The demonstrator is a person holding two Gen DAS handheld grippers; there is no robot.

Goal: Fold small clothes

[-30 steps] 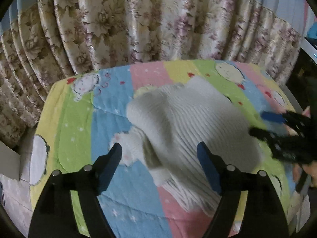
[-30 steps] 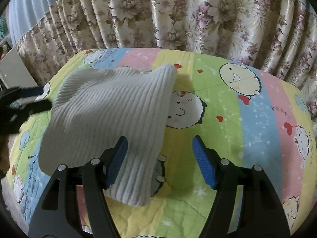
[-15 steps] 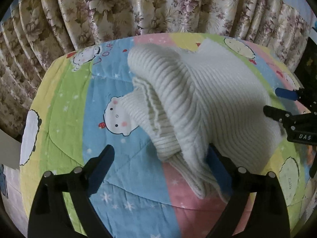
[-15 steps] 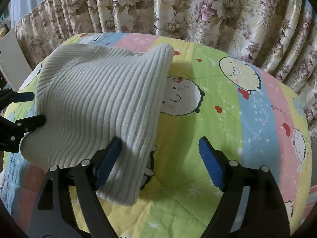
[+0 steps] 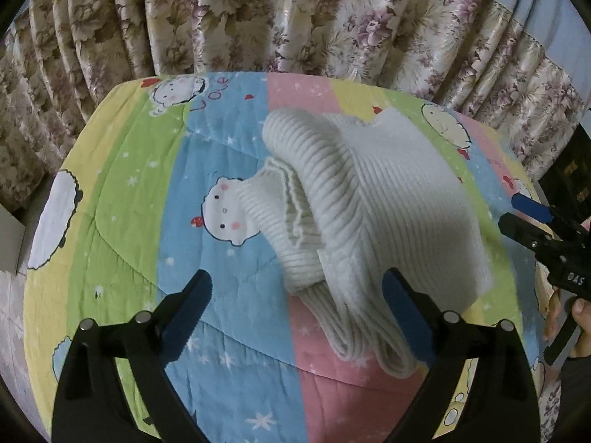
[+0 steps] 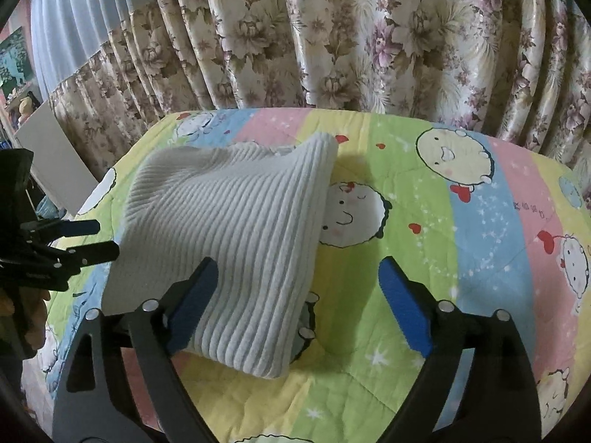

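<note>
A white ribbed knit garment (image 5: 369, 214) lies folded over in a soft heap on the cartoon-print quilt (image 5: 147, 192); a sleeve sticks out from under its left side. My left gripper (image 5: 295, 313) is open just above the quilt, its right finger beside the garment's near edge. In the right wrist view the same garment (image 6: 236, 236) lies left of centre. My right gripper (image 6: 295, 302) is open too, with its left finger over the garment's near corner and nothing gripped. Each gripper shows at the edge of the other's view.
Flowered curtains (image 6: 332, 44) hang close behind the quilt-covered bed. A white board (image 6: 51, 162) leans at the far left in the right wrist view. A hand (image 5: 580, 313) holds the right gripper's handle. Bare quilt (image 6: 480, 221) stretches right of the garment.
Both grippers have drawn back a little from the garment and stayed open. The garment has settled lower on the quilt, and the curtains fill more of each view.
</note>
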